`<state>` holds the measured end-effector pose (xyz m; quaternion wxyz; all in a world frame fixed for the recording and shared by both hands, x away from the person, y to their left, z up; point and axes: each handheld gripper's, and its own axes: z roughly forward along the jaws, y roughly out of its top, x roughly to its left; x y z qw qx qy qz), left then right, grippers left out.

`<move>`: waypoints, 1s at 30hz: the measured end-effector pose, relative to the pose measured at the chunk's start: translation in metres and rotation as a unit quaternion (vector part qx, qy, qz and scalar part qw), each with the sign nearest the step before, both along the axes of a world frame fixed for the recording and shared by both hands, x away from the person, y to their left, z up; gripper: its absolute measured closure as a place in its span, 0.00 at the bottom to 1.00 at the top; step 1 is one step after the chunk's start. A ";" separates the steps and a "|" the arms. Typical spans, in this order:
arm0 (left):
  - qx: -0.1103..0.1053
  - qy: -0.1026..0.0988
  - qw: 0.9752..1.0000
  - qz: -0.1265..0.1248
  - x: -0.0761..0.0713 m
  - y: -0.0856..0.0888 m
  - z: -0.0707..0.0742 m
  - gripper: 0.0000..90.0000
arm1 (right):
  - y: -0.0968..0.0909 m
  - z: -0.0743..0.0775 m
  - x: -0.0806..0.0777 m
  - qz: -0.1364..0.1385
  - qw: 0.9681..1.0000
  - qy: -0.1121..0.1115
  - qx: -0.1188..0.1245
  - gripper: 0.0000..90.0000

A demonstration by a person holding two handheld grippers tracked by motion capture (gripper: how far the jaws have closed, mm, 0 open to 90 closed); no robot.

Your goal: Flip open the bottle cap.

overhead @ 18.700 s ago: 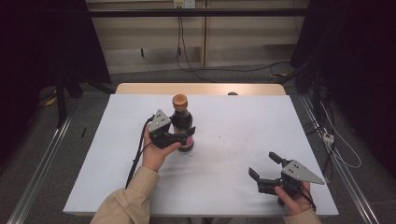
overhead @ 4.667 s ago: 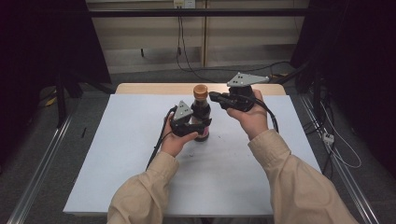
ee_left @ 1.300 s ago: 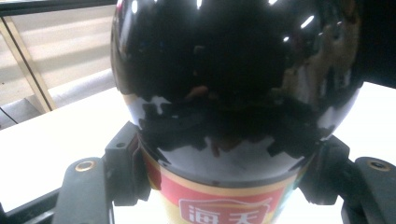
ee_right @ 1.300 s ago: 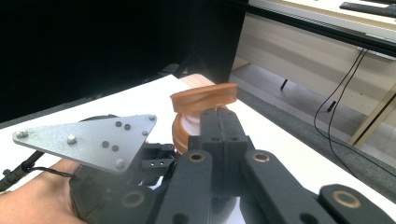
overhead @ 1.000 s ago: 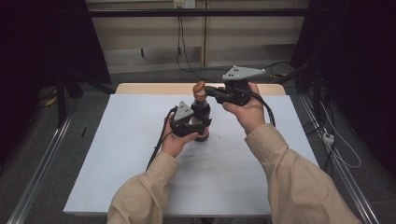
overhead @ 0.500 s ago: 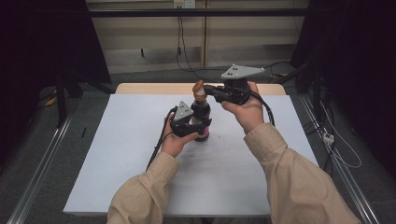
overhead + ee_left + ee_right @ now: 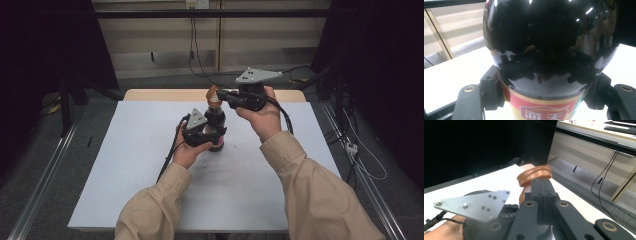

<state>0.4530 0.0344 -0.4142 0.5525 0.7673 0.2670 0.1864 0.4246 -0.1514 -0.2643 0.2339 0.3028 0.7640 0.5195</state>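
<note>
- Left gripper (image 7: 209,134) sits nearest the person, jaws clamped around the belly of the dark bottle (image 7: 216,125), which stands upright around the middle of the white table (image 7: 125,165). In the left gripper view each pad presses the glass (image 7: 549,45) just above the red label (image 7: 544,110), one on each side. Looks like a solid anchor, and I'd keep it squeezed right there so the bottle can't spin or tip.
- Right gripper (image 7: 219,95) comes in from the far right at cap height, jaws pinched fully together on the orange flip cap (image 7: 213,93) (or its tab, more on that below). The cap (image 7: 535,175) is already tilted off the neck.
- My take on doing this well: lift the cap slowly along its hinge arc, up and back, not straight sideways. A sideways yank would fight the left grip and might slop sauce.
- Hard to see: what exactly the right jaws have between them. The right gripper view shows them shut with the orange ring just past the tips, so whether it's a thin tab or the rim, I can't tell.
- Also hidden: the spout itself, the hinge, and the bottle's base behind the left hand (image 7: 187,152).
</note>
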 end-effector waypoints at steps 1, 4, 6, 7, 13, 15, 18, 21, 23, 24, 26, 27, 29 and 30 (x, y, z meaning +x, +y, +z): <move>0.000 0.000 1.000 0.001 0.000 0.000 0.000 0.34 | 0.000 0.000 0.000 0.000 1.000 0.000 0.001 1.00; -0.001 0.001 1.000 0.001 0.000 0.000 0.000 0.34 | 0.000 0.000 0.000 0.000 1.000 0.002 0.001 1.00; -0.001 0.001 1.000 -0.002 0.000 0.000 0.000 0.34 | 0.000 0.000 0.000 0.000 1.000 0.002 0.001 1.00; -0.001 0.000 1.000 0.001 0.000 0.000 0.000 0.34 | 0.000 0.000 0.000 0.000 1.000 0.002 0.002 1.00; -0.002 0.002 1.000 -0.002 0.000 0.000 0.000 0.34 | 0.002 -0.001 0.001 0.001 1.000 0.002 0.004 1.00; -0.001 0.001 1.000 -0.001 0.000 0.000 0.000 0.34 | 0.002 -0.001 0.001 0.002 1.000 0.002 0.005 1.00; -0.002 0.002 1.000 -0.002 0.000 -0.001 0.000 0.34 | 0.002 -0.001 0.001 0.002 1.000 0.003 0.005 1.00; -0.001 0.001 1.000 -0.002 0.000 -0.001 0.000 0.34 | 0.001 -0.001 0.001 0.003 1.000 0.004 0.004 1.00; -0.003 0.001 1.000 -0.002 0.000 -0.001 0.000 0.34 | 0.002 -0.001 0.001 0.003 1.000 0.004 0.005 1.00; -0.004 0.001 1.000 -0.003 0.000 -0.001 -0.001 0.34 | 0.002 -0.001 0.001 0.002 1.000 0.004 0.005 1.00; -0.002 0.003 1.000 -0.004 0.000 0.000 0.000 0.34 | 0.003 0.000 0.002 0.003 1.000 0.004 0.004 1.00; -0.003 0.003 1.000 -0.004 0.000 0.000 0.000 0.34 | 0.004 0.001 0.002 0.003 1.000 0.003 0.004 1.00; -0.002 0.002 1.000 -0.004 0.000 -0.001 0.000 0.34 | 0.006 0.003 0.002 0.005 1.000 0.001 0.006 1.00; -0.001 0.001 1.000 -0.005 0.000 -0.001 0.000 0.34 | 0.007 0.004 0.002 0.006 1.000 0.000 0.008 1.00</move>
